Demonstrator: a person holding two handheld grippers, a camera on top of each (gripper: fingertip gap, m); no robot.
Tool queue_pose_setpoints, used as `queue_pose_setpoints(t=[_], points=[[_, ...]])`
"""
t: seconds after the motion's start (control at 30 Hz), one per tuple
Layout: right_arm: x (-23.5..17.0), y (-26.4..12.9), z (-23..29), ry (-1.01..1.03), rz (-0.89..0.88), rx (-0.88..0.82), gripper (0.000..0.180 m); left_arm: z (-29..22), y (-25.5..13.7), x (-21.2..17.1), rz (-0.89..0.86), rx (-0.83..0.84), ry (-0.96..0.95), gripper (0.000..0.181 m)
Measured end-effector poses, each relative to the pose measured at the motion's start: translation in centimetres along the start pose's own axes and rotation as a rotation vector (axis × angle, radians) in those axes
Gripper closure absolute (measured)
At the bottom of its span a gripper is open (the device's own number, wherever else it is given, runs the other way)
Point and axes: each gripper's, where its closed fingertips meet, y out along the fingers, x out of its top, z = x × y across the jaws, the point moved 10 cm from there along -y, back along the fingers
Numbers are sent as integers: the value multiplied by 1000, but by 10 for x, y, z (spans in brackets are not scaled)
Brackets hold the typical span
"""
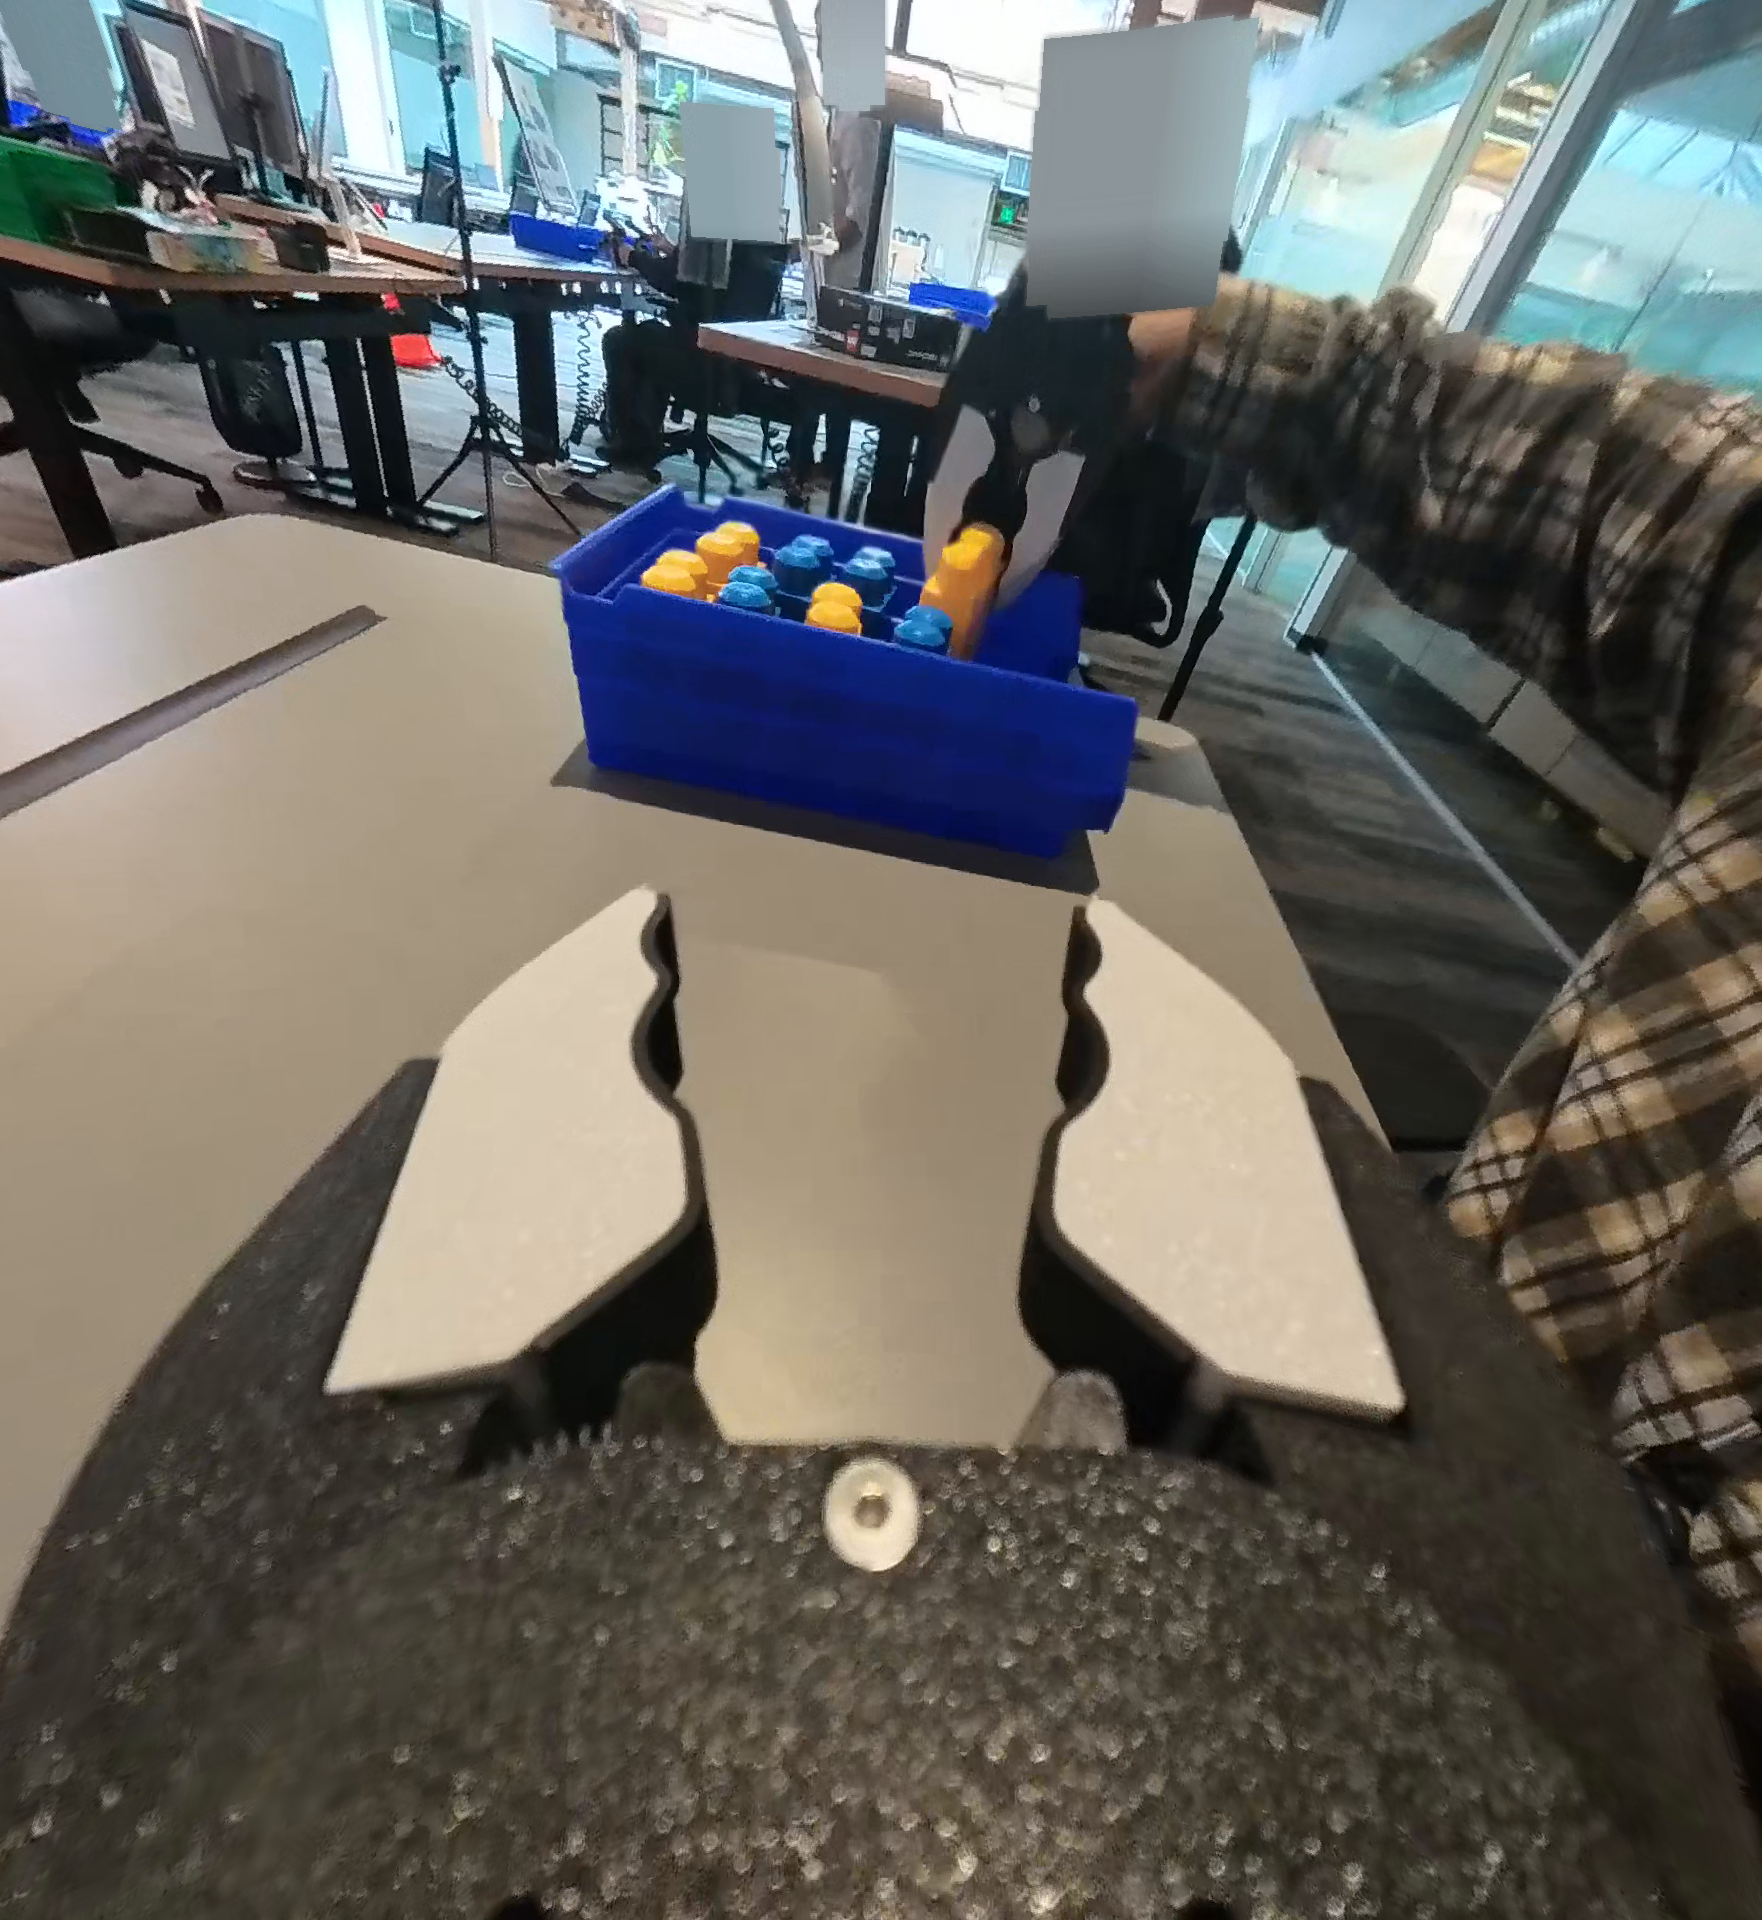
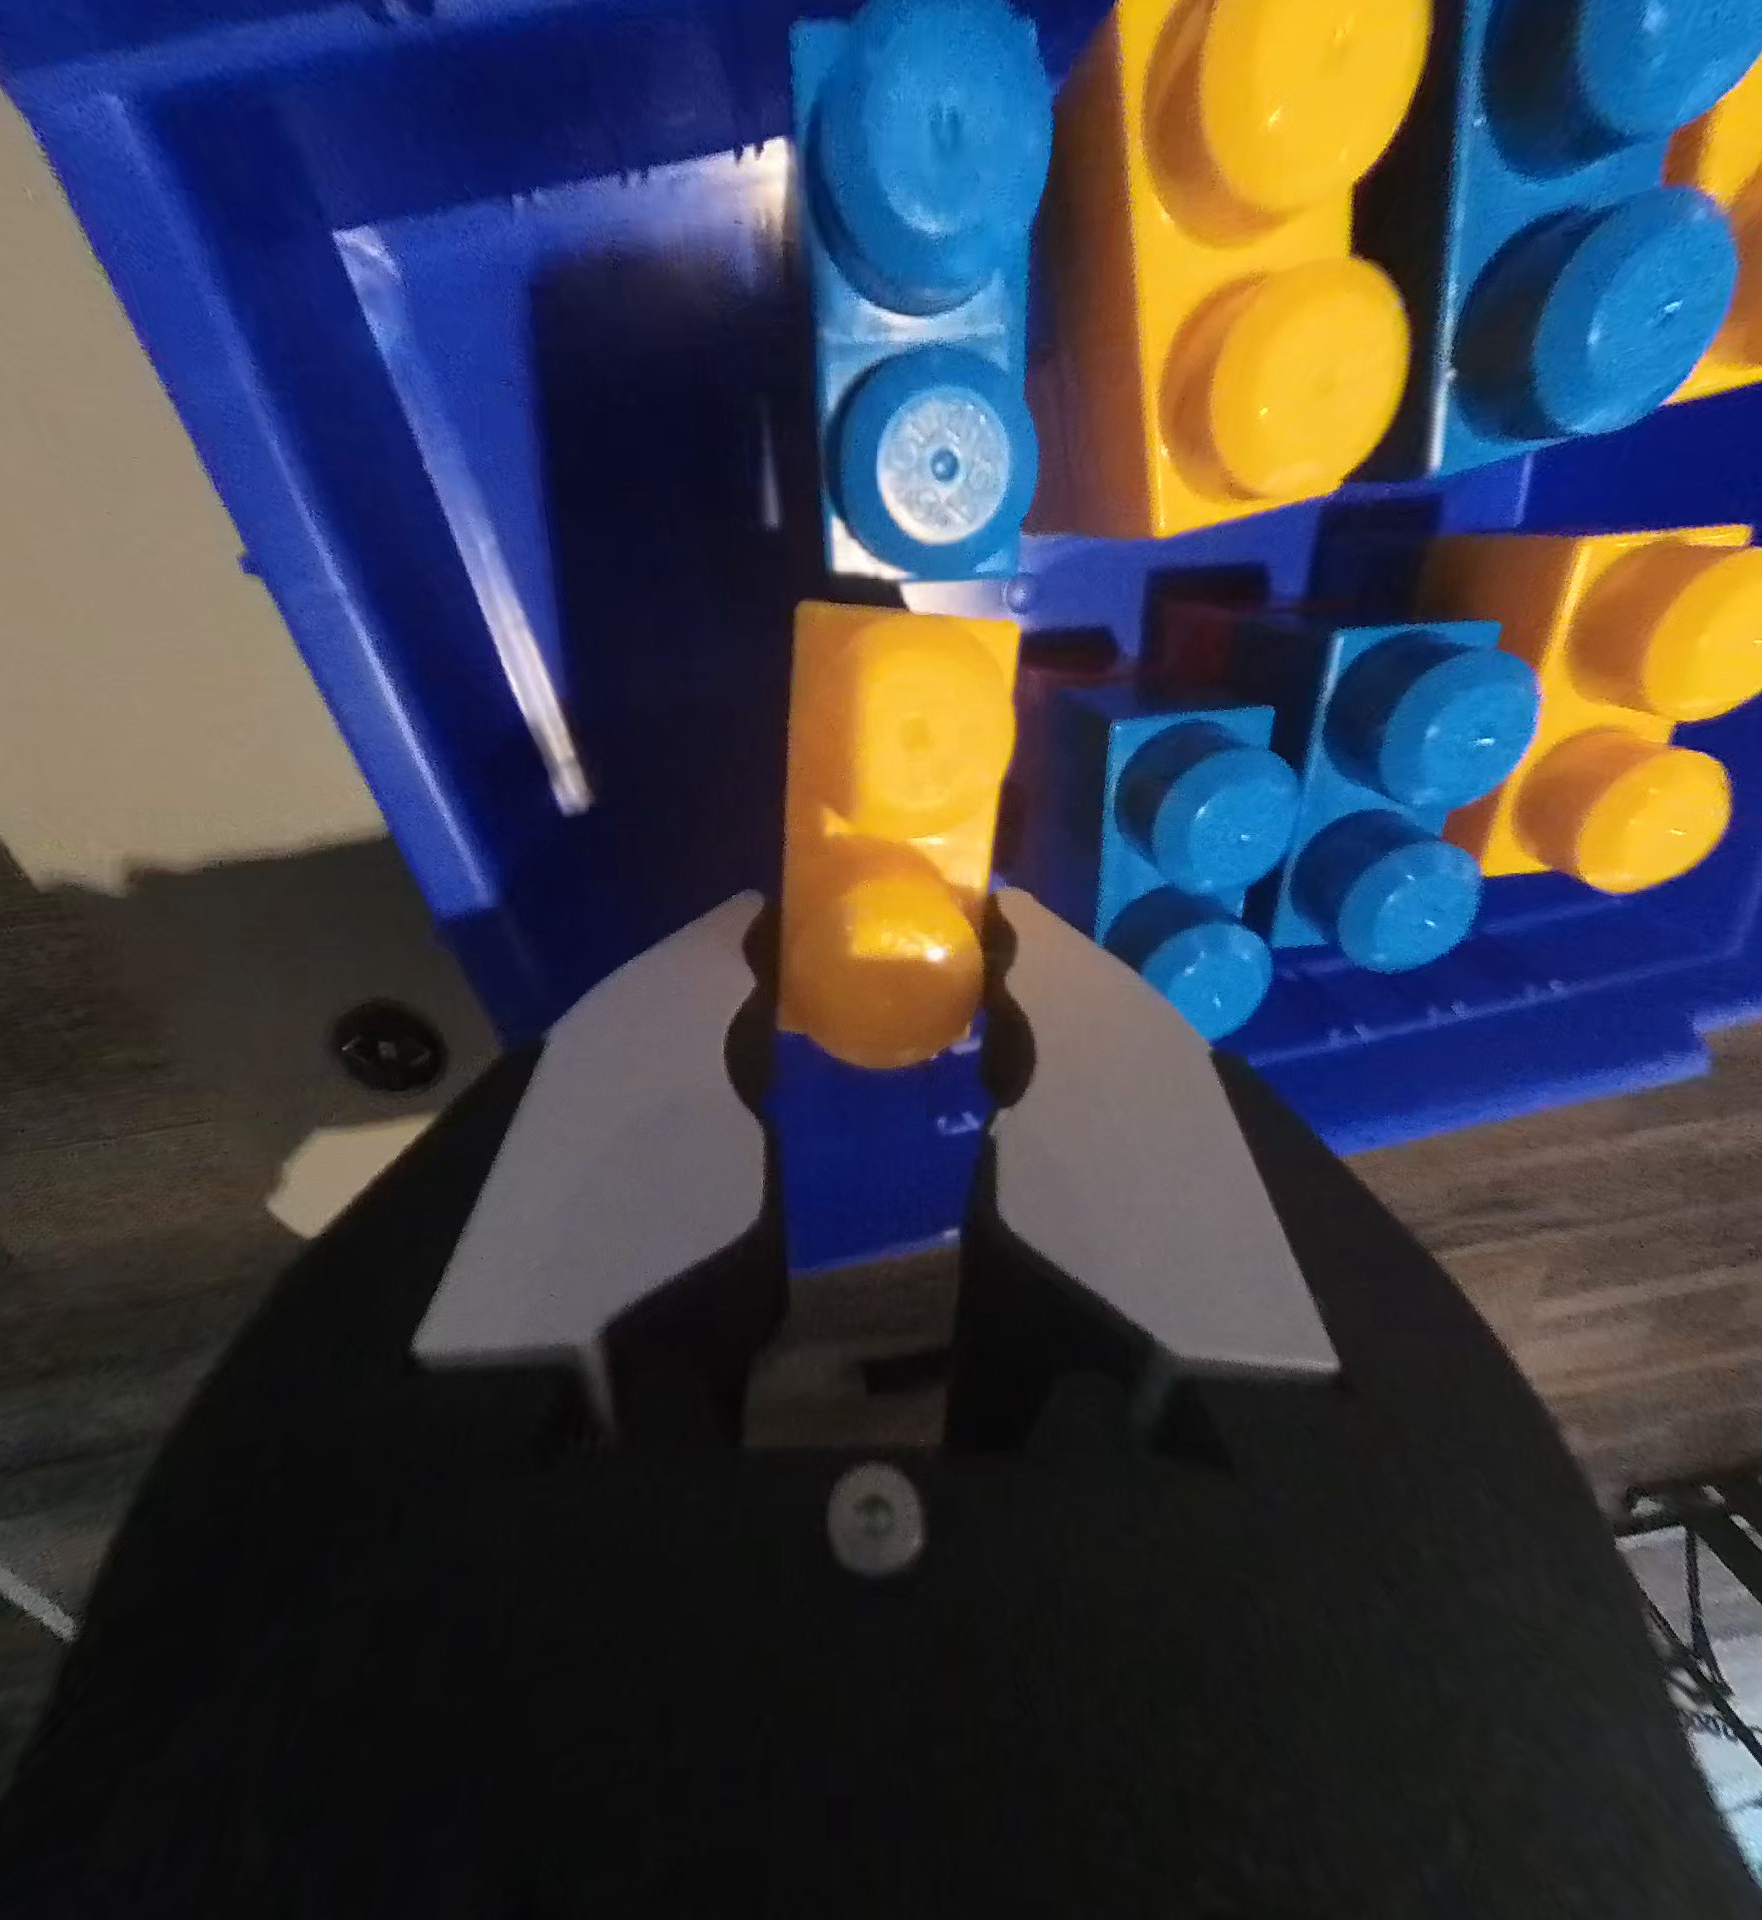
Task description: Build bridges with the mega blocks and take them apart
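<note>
Wide bare grey counter (image 1: pixel 233 831) ahead of the left claw (image 1: pixel 872 914), with open room on every side; far edge curving off to the right just past the blue bin (image 1: pixel 856 748), dark carpeted floor beyond. A long dark slot running across the counter's left part. Office room behind: desks, a tripod stand, glass wall at right.

Bin sitting on a dark mat near the counter's far right corner, well apart from the left claw. Inside, upright two-stud blocks in rows, divided by low blue walls: orange blocks (image 1: pixel 716 561) at the left, blue blocks (image 1: pixel 804 571) in the middle and right. Seen from above in the right wrist view, a bare compartment at the bin's left (image 2: pixel 648 520), a blue block (image 2: pixel 924 312) just beyond the claw, more orange (image 2: pixel 1261 260) and blue (image 2: pixel 1199 831) ones to the right.

Plaid sleeve (image 1: pixel 1583 623) reaching in from the right, over the counter's edge, down to the bin.

Left claw released, fingers spread wide, nothing between them, hovering over bare counter.

Right claw (image 2: pixel 882 935) clenched on an orange block (image 2: pixel 898 810), pinching its near stud end from both sides; block raised and tilted at the bin's right end (image 1: pixel 965 592), taller than its neighbours
</note>
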Motion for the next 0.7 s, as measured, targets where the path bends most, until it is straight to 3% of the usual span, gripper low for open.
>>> queue_pose_setpoints(t=[0.3, 0.63, 0.7], points=[[-8, 33, -8, -51, 4, 11, 143, 3, 6, -9, 59, 6, 19, 111], [-11, 14, -5, -29, -7, -33, 135, 4, 10, -11, 77, 2, 16, 111], [-11, -1, 1, 7, 3, -59, 120, 3, 7, -9, 66, 3, 16, 111]])
